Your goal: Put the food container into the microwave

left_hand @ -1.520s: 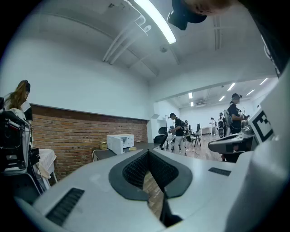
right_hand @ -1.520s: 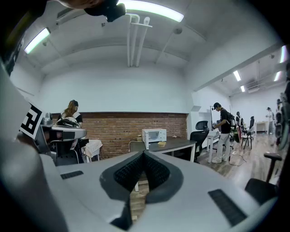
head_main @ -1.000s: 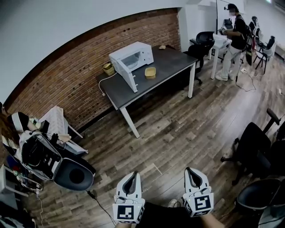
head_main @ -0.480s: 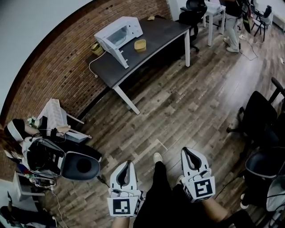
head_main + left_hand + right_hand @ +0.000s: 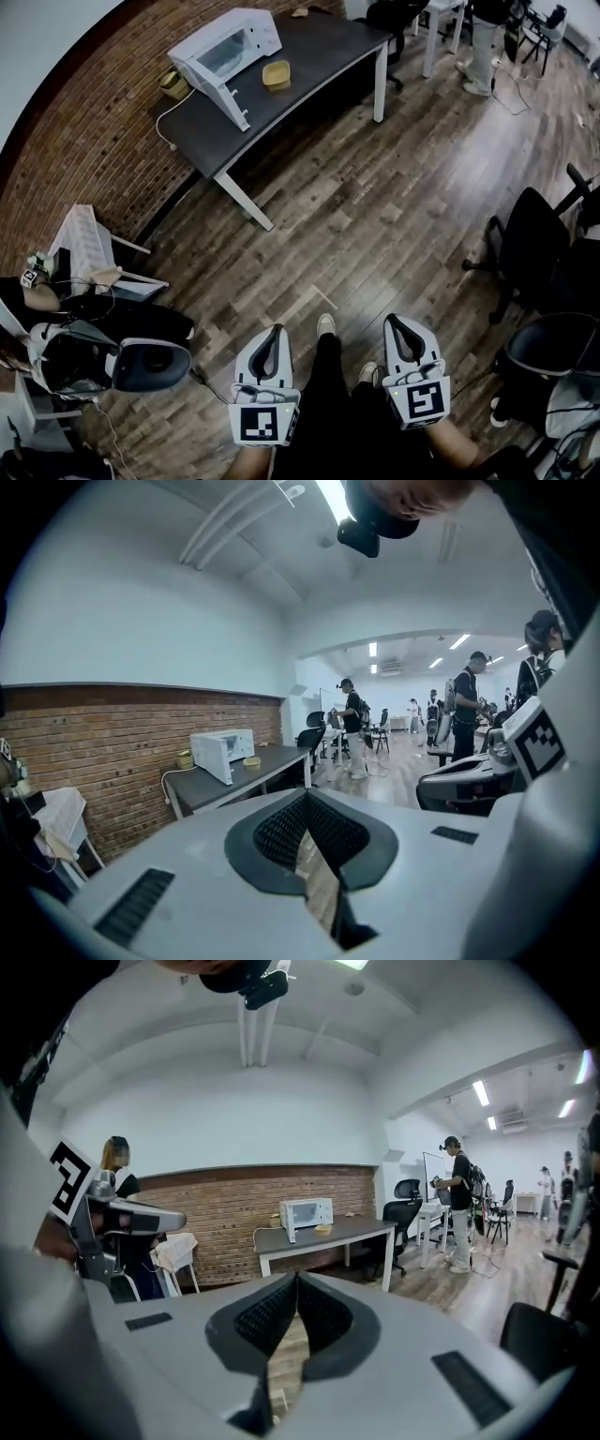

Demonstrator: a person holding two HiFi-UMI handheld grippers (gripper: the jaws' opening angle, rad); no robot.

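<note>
A white microwave (image 5: 225, 39) stands with its door (image 5: 223, 92) swung open on a dark table (image 5: 319, 52) by the brick wall, far across the wooden floor. A small yellow food container (image 5: 276, 74) sits on the table just right of the open door. Both show small in the left gripper view, microwave (image 5: 222, 752) and container (image 5: 250, 761), and in the right gripper view, microwave (image 5: 306, 1214) and container (image 5: 322, 1229). My left gripper (image 5: 275, 331) and right gripper (image 5: 397, 323) hang low near the person's legs, far from the table. Each is shut with nothing held.
Black office chairs (image 5: 536, 281) stand at the right. A dark bag and round seat (image 5: 141, 361) and a white folding chair (image 5: 86, 251) crowd the left by the wall. A small basket (image 5: 173, 84) sits left of the microwave. A person (image 5: 485, 37) stands beyond the table.
The head view has swung, so the table and microwave have slid up and to the left. Both grippers stay low and shut.
</note>
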